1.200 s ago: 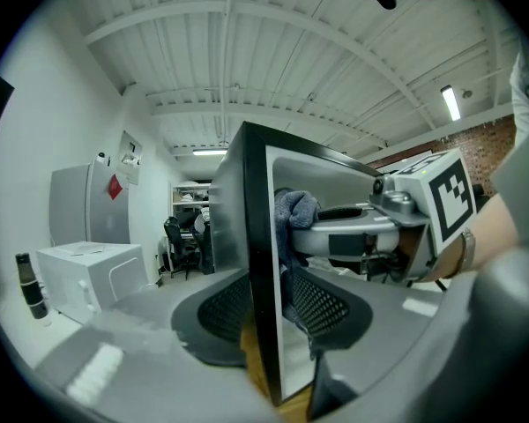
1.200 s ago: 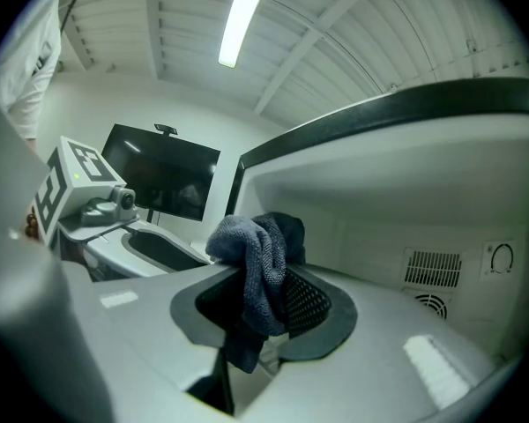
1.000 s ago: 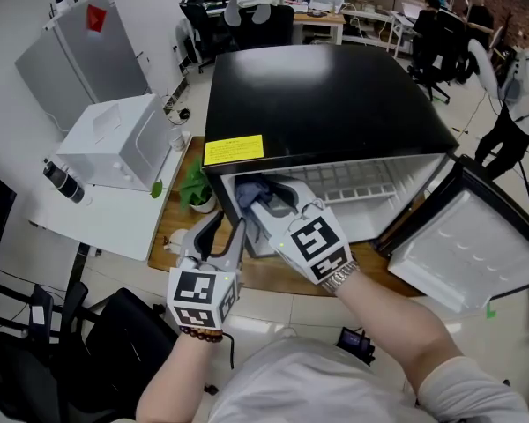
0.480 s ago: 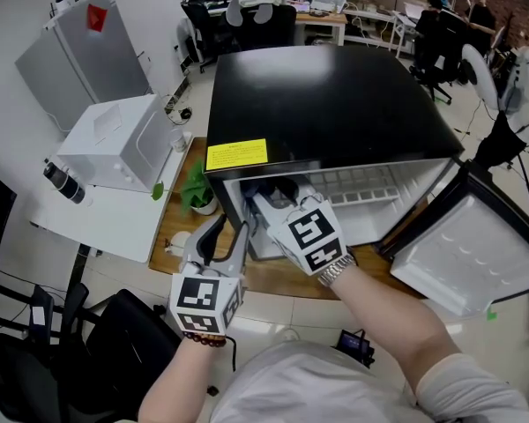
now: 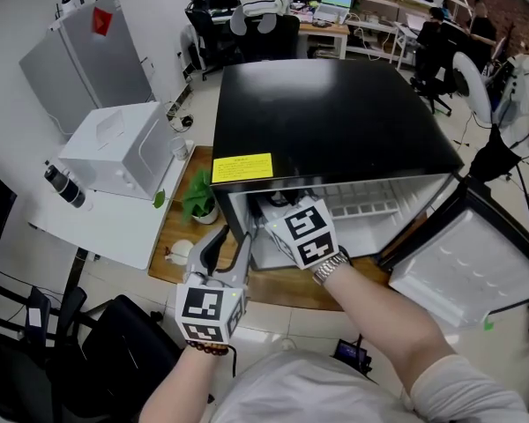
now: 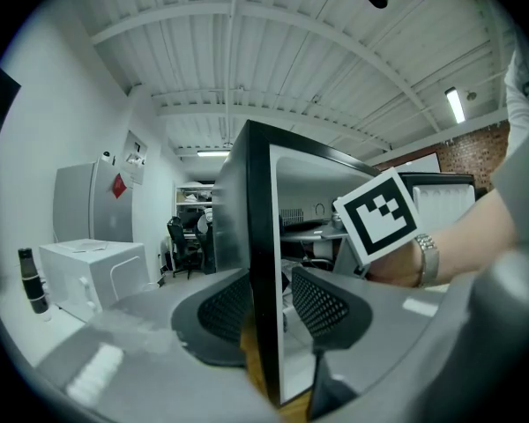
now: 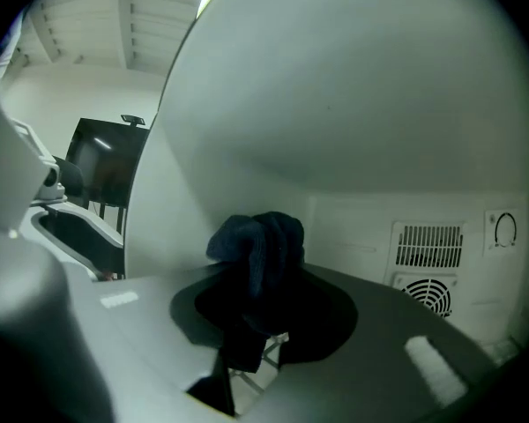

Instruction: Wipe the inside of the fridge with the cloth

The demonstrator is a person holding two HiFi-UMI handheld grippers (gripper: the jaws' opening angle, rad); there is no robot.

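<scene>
A black mini fridge (image 5: 326,104) stands with its door (image 5: 463,254) swung open to the right. My right gripper (image 7: 256,276) reaches inside it, shut on a bunched dark blue cloth (image 7: 257,236) near the white left inner wall (image 7: 185,192). In the head view only its marker cube (image 5: 304,229) and the wrist show; the fridge top hides the jaws and cloth. My left gripper (image 5: 229,238) sits at the fridge's front left corner. Its jaws straddle the side wall's front edge (image 6: 263,236), closed on it.
A vent grille and fan (image 7: 428,263) sit on the fridge's back wall. Left of the fridge are a green plant (image 5: 197,196), a white appliance (image 5: 119,148) on a white table and a dark bottle (image 5: 63,183). Office chairs and a person (image 5: 520,86) are behind.
My right gripper has pushed deeper into the fridge with the cloth, which the fridge top now hides in the head view. The left gripper has stayed at the fridge's corner.
</scene>
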